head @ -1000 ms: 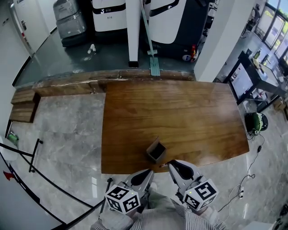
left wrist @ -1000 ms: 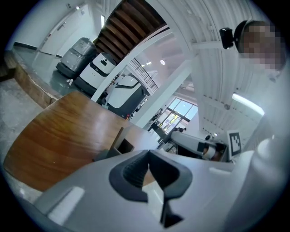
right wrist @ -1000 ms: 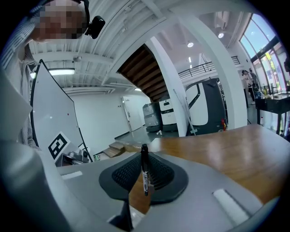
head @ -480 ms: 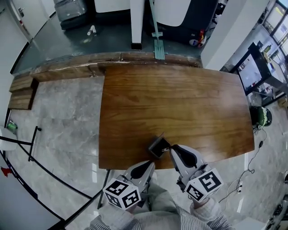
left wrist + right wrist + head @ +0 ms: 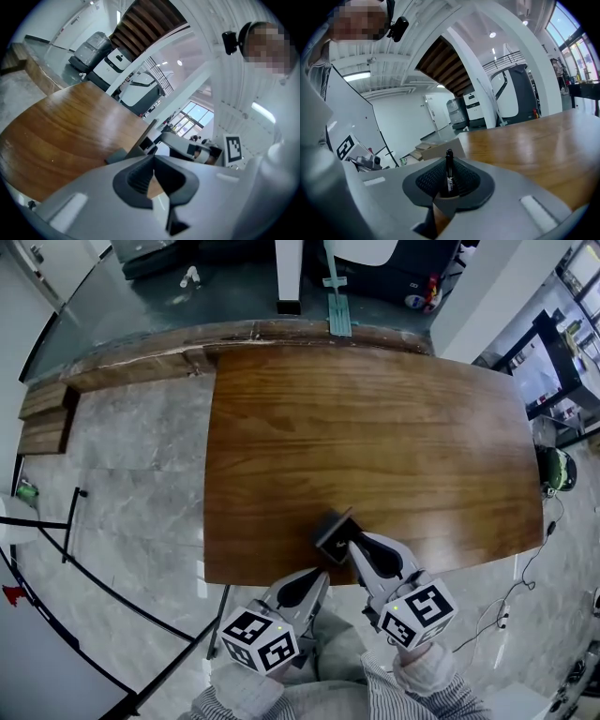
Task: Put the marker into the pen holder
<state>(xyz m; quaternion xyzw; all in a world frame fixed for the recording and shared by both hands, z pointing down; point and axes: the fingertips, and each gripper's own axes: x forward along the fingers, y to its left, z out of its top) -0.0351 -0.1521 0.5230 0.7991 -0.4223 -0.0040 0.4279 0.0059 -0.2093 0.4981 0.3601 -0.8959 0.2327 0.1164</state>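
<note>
A small dark square pen holder (image 5: 333, 529) stands near the front edge of the wooden table (image 5: 375, 427). My right gripper (image 5: 356, 542) reaches up to the holder's near side, shut on a black marker (image 5: 449, 174) that points forward between its pads. In the right gripper view the holder's rim (image 5: 440, 151) shows just behind the marker's tip. The marker is hidden in the head view. My left gripper (image 5: 317, 576) hovers off the table's front edge, left of the right one, shut with nothing in it (image 5: 153, 158). From it I see the holder (image 5: 143, 140) and the right gripper (image 5: 187, 146).
The table's front edge (image 5: 281, 579) runs just below the holder. Marble floor (image 5: 122, 493) lies to the left with a black stand (image 5: 66, 531). A wooden ledge (image 5: 141, 357) borders the table's far side. Striped sleeves (image 5: 412, 695) fill the bottom.
My right gripper has moved forward with the marker, from off the table's edge up to the pen holder. The left gripper has stayed by the front edge.
</note>
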